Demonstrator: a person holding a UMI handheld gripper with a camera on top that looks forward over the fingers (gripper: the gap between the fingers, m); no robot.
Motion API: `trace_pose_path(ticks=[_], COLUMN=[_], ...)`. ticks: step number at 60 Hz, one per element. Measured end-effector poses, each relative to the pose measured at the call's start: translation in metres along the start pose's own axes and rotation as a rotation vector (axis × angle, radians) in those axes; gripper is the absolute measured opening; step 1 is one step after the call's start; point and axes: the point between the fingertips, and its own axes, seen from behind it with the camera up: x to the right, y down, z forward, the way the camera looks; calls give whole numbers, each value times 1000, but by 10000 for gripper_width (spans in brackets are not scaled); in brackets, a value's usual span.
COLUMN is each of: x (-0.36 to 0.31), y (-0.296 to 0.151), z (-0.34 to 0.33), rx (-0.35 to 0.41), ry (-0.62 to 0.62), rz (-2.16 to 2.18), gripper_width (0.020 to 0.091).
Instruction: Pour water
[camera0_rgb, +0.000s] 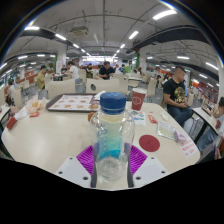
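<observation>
Gripper view: a clear plastic water bottle (112, 135) with a blue cap (113, 102) was shown upright between the two fingers of the gripper (112, 160), at twelve o'clock just ahead of the camera. The purple pads (88, 159) were seen pressed against its lower body at nine and three o'clock, so the fingers were closed about the bottle and held it. The bottle was judged light to moderate in weight, thin-walled and likely to yield if squeezed hard, with a smooth, somewhat slippery surface; the lower body, where it was held, was judged the soundest place of hold. The cap appeared to be still on, so pouring was judged not yet begun. A red paper cup (138, 99) was seen beyond the bottle at one o'clock, and a red disc (149, 143), possibly a lid, lay near at three o'clock. A tray (74, 102) lay at eleven o'clock. The pale table (50, 135) was smooth and level. The room was a large canteen with ceiling strip lights, and seated people were seen at further tables.
</observation>
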Motion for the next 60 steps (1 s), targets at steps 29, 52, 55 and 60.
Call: trace_pose_path(ticks=[29, 52, 55, 60], x=[-165, -140, -137, -133], y=[-163, -204, -198, -187], z=[-13, 55, 62, 72], rx=[64, -125, -151, -192], ry=[-517, -724, -734, -733], rz=[599, 1671, 1765, 1876], gripper_width=[408, 405, 404, 405])
